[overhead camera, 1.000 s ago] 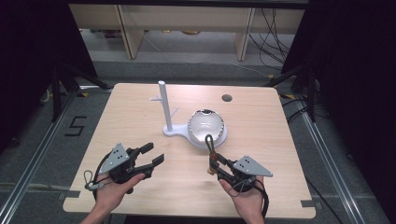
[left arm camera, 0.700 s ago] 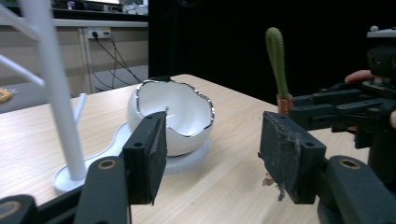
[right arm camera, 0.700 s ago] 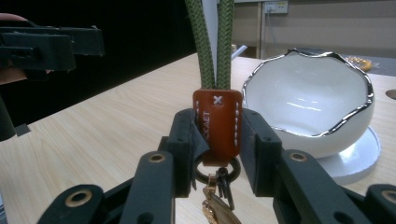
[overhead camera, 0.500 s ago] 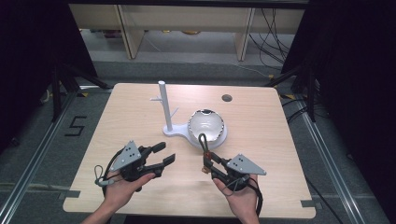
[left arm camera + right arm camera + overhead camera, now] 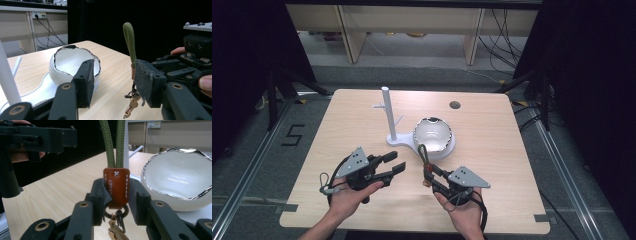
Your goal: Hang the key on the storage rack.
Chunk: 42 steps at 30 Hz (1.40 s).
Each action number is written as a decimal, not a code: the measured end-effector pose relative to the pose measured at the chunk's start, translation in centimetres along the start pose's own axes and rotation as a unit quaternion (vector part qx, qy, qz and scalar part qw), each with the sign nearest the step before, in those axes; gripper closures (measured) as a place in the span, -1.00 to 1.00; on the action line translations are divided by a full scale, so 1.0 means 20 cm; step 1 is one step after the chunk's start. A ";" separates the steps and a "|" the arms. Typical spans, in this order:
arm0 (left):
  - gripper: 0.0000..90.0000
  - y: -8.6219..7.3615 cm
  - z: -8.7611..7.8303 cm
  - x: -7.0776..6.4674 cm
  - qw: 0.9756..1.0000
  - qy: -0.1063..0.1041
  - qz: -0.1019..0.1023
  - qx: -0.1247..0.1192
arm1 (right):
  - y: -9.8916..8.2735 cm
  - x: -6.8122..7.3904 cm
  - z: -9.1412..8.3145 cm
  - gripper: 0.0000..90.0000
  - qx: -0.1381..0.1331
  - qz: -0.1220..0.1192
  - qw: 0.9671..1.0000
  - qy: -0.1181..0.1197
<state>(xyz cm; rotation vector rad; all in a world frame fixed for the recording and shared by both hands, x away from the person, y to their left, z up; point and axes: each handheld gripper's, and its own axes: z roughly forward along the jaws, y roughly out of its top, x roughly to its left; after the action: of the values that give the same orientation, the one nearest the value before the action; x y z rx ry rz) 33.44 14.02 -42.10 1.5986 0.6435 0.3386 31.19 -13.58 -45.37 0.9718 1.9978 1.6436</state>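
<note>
A keychain with an upright green cord loop (image 5: pixel 422 154) (image 5: pixel 130 42) (image 5: pixel 113 142), a brown leather tab (image 5: pixel 116 186), a ring and a gold key (image 5: pixel 131 105) is held just above the table. My right gripper (image 5: pixel 427 175) (image 5: pixel 116 195) is shut on the leather tab. My left gripper (image 5: pixel 394 164) (image 5: pixel 113 85) stands open a little to the left of the keychain, its jaws pointing at it without touching. A white bowl (image 5: pixel 433 136) (image 5: pixel 72 62) (image 5: pixel 175 182) with a silver rim sits just behind the keychain.
The bowl rests on a white base that carries a thin white post (image 5: pixel 386 112) with short pegs. A dark round hole (image 5: pixel 455 105) lies in the wooden table top (image 5: pixel 492 150) at the back right. The near table edge runs close under both hands.
My left gripper has moved right and forward, closer to the keychain. The right gripper has shifted slightly left with the keychain still in it.
</note>
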 end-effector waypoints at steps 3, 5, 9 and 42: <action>0.18 0.01 0.01 0.00 1.000 0.000 -0.007 -0.002 | 0.00 0.01 0.00 0.52 -0.002 0.002 1.000 -0.001; 0.20 0.01 0.02 0.00 1.000 -0.002 -0.008 0.000 | 0.01 0.02 0.01 0.52 -0.003 0.006 1.000 0.000; 0.25 0.03 0.04 -0.01 1.000 -0.013 -0.013 -0.002 | 0.01 0.03 0.02 0.52 -0.004 0.002 1.000 0.002; 0.85 0.05 0.15 -0.07 0.998 -0.032 -0.047 0.020 | -0.01 0.06 0.05 0.39 0.015 -0.009 1.000 0.002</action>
<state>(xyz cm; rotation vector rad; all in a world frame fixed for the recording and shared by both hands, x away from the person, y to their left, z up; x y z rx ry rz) 34.22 10.65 -41.40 1.6049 0.6785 0.2056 30.91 -12.02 -45.54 0.9589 2.0326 1.6115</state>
